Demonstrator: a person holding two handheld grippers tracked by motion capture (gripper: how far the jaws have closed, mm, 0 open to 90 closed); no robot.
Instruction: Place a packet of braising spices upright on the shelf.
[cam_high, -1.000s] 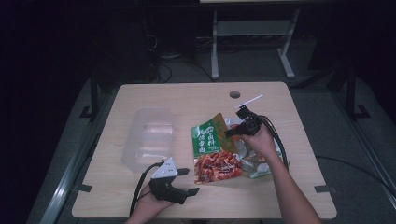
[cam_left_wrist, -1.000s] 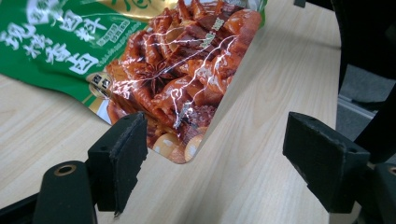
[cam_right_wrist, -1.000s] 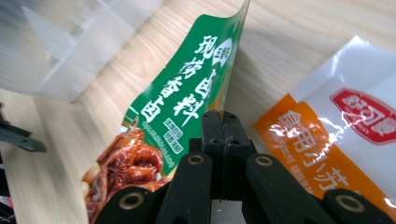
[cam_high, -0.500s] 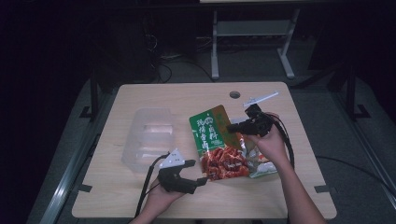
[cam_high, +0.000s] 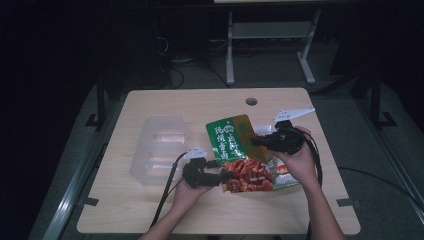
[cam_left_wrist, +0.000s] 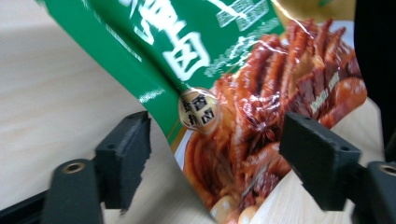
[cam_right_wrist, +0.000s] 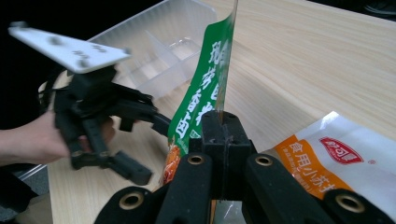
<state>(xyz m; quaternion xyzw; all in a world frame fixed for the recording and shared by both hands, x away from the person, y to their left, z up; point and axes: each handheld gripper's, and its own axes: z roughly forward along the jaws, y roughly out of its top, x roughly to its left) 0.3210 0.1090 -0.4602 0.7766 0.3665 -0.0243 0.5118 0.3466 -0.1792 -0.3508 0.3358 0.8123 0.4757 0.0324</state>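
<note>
On the front half of the worktop (cam_high: 150, 205), right of centre, a green and red food packet (cam_high: 235, 150) is held raised at its upper edge while its lower, red-printed part hangs down to the surface. The right hand-held gripper (cam_high: 256, 141) has its jaws pressed together on the upper edge of the food packet; in the right gripper view the two black jaws meet with the thin edge of the packet (cam_right_wrist: 205, 100) clamped between them and standing upright above them. The left hand-held gripper (cam_high: 226, 176) sits low at the left of the packet, pointing toward its lower part. Its jaws are spread and have just been closing a little; in the left gripper view the lower left corner of the packet (cam_left_wrist: 243, 107) lies between the two pads, and neither pad presses on it. In the right gripper view the left hand-held gripper (cam_right_wrist: 140, 144) appears at the left, held in a hand (cam_right_wrist: 28, 135), its jaws apart beside the packet. A white and orange pouch (cam_high: 285, 175) lies flat on the worktop under and to the right of the raised packet. A clear plastic tray with dividers (cam_high: 160, 147) rests on the left half of the worktop, just beyond the left hand-held gripper and apart from the packet.
</note>
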